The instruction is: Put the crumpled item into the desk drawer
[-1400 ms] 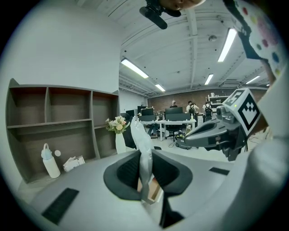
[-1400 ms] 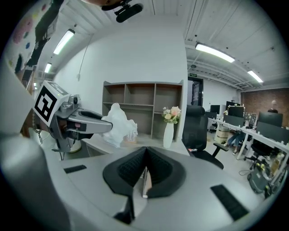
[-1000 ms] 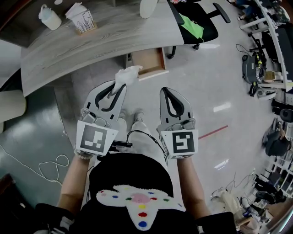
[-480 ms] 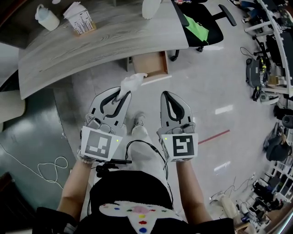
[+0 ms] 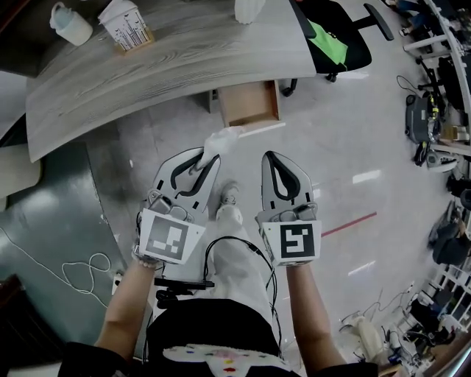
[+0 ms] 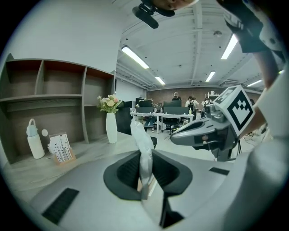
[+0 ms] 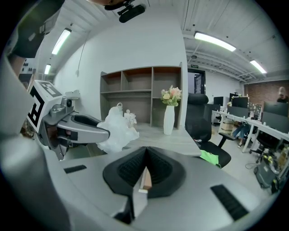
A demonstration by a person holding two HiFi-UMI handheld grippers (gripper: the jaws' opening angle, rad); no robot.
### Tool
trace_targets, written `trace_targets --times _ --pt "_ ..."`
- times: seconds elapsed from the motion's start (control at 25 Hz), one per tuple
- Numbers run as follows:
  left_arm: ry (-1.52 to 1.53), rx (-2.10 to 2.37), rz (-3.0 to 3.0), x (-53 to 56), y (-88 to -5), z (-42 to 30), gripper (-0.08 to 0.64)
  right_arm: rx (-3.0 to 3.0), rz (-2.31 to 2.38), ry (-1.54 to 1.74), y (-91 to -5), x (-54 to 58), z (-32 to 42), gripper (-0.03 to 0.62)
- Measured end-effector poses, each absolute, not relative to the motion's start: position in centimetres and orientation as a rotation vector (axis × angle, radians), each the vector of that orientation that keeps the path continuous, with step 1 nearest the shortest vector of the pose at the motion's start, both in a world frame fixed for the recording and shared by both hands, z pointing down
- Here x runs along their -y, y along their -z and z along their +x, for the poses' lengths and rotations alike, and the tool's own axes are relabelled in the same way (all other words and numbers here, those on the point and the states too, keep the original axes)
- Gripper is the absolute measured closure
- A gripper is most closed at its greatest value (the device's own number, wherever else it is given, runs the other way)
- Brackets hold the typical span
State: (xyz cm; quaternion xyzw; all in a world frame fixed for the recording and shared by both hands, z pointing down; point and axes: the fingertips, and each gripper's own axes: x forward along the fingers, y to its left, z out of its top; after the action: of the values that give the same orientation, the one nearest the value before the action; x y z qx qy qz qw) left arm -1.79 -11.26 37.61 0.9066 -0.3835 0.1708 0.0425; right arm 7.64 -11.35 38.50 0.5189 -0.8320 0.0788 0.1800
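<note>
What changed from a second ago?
The person took a step, and the left gripper carried the crumpled paper slightly rightward. The paper is still pinched, just short of the open drawer. The right gripper stays shut and empty. Nothing was let go.

Grey wood desk (image 5: 184, 62): white bottle (image 5: 71, 23) at left end, small printed box (image 5: 126, 26) near it, white vase (image 5: 249, 9) further along (top cut off). Open drawer (image 5: 249, 103) underneath. Shiny floor (image 5: 331, 147): black chair (image 5: 352, 50), white cord (image 5: 81, 269).
</note>
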Motion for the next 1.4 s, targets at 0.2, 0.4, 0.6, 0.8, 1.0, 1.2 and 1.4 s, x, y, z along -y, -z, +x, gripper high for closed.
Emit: trace_targets --times 0.2,0.4,0.6,0.8,1.0,1.2,1.4 --pt "-0.552 1.133 2.771 11.1 -40.4 -1.2 0.497 2.336 1.469 -0.288 -41.1 11.5 7.8 0.588" --pt "-0.57 1.12 2.756 11.7 -42.8 -0.5 0.497 2.317 1.473 -0.272 -43.6 12.0 8.7 0.588" --pt "-0.577 1.104 2.749 12.3 -45.2 0.3 0.497 2.303 1.484 -0.318 -46.3 12.5 9.2 0.588" --pt "-0.576 1.084 2.741 12.8 -47.5 1.2 0.497 2.297 1.482 -0.318 -48.1 13.2 9.8 0.588" --pt "-0.579 1.071 2.729 13.6 -49.5 2.1 0.497 2.295 1.475 -0.336 -49.7 13.7 10.2 0.588" --pt "-0.583 1.08 2.695 14.9 -51.4 3.0 0.497 2.292 1.473 -0.356 -51.0 14.3 11.1 0.588" --pt "-0.598 1.079 2.669 16.3 -53.3 4.0 0.497 2.296 1.464 -0.358 -52.1 15.2 11.8 0.588"
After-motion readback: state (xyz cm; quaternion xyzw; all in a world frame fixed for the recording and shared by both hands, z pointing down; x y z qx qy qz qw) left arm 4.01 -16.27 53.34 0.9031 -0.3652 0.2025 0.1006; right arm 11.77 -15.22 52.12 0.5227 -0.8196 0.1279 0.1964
